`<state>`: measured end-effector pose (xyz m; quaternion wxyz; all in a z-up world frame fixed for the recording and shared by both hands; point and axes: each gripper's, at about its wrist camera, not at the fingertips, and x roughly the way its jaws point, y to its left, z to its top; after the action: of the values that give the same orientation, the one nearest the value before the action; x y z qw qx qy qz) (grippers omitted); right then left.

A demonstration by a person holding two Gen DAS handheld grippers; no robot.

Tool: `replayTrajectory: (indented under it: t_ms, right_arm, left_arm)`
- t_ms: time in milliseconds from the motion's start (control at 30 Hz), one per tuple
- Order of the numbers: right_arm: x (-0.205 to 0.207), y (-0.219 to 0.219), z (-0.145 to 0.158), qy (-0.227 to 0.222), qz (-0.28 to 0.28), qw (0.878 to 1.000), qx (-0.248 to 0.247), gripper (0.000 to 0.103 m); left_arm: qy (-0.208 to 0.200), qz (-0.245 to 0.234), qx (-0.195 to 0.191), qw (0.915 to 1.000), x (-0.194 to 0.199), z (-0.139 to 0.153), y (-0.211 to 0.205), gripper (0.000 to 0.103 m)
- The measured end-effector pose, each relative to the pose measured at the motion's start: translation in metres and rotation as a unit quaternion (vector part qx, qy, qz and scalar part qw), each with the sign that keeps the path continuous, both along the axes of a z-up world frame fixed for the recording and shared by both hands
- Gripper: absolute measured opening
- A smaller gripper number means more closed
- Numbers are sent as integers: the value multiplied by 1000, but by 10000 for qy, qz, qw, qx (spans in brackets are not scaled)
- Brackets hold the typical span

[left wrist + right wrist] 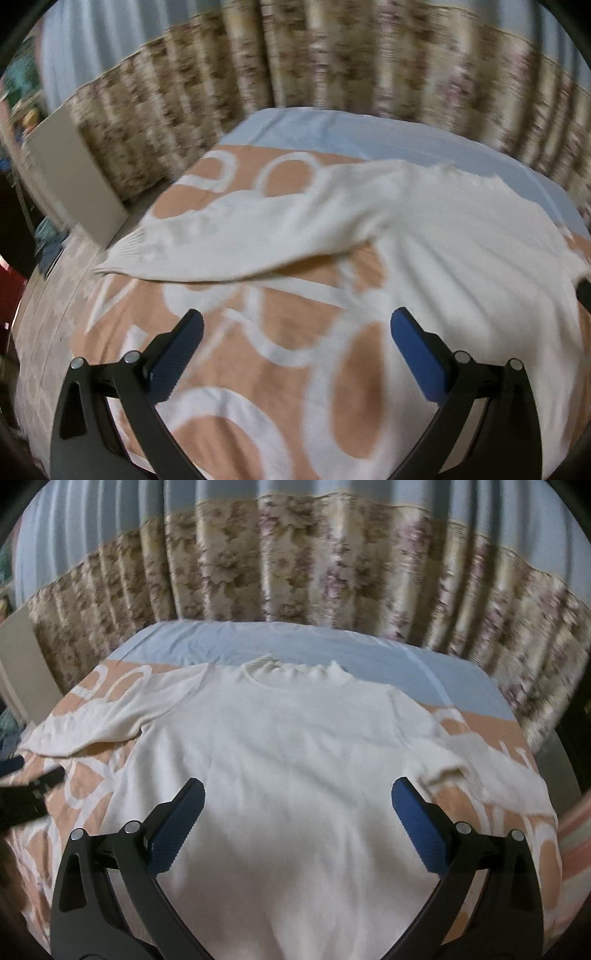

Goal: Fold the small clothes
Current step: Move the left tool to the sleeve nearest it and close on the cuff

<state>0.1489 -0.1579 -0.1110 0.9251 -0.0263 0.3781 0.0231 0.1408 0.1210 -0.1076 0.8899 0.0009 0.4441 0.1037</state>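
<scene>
A cream long-sleeved sweater [295, 746] lies flat on a bed, neck at the far side, sleeves spread left and right. My right gripper [297, 805] is open and empty, hovering over the sweater's lower body. My left gripper [295, 332] is open and empty over the orange blanket [258, 332], just in front of the left sleeve [236, 236]. The left gripper also shows at the left edge of the right wrist view [26, 786]. The sweater body reaches the right side of the left wrist view [461, 258].
The bed has an orange blanket with white rings [498, 731] and a pale blue sheet [295, 642] at the far end. Floral curtains [295, 565] hang behind. A beige panel [74, 173] stands to the left of the bed.
</scene>
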Motion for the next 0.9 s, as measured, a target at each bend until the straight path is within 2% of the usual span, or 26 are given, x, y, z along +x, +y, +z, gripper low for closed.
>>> replayTrajectory:
  t_ms: [167, 267, 400, 467, 600, 800, 867, 900]
  right_arm:
    - [29, 22, -8, -20, 364, 9993, -119, 100]
    - [48, 36, -9, -93, 564, 9981, -240, 100]
    - [79, 48, -11, -123, 707, 9973, -119, 100]
    - [92, 53, -13, -60, 715, 9974, -65, 100]
    - [116, 59, -18, 10, 636, 9980, -9, 100]
    - [134, 75, -31, 112, 681, 9974, -205, 100]
    - [137, 78, -35, 142, 697, 9971, -252, 100]
    - [138, 79, -38, 160, 700, 9971, -268, 100]
  left_arm:
    - [24, 511, 86, 9987, 13, -8, 54, 101]
    - [56, 731, -15, 9973, 26, -14, 87, 101]
    - [38, 1068, 32, 9943, 39, -21, 121, 101]
    - [22, 1143, -65, 9934, 44, -26, 134, 101]
    - [1, 1266, -594, 9902, 47, -33, 164, 101]
    - [94, 1368, -467, 9895, 59, -47, 182, 101]
    - [138, 1394, -555, 9886, 64, -53, 191, 99]
    - [157, 1437, -566, 9879, 66, -55, 194, 87]
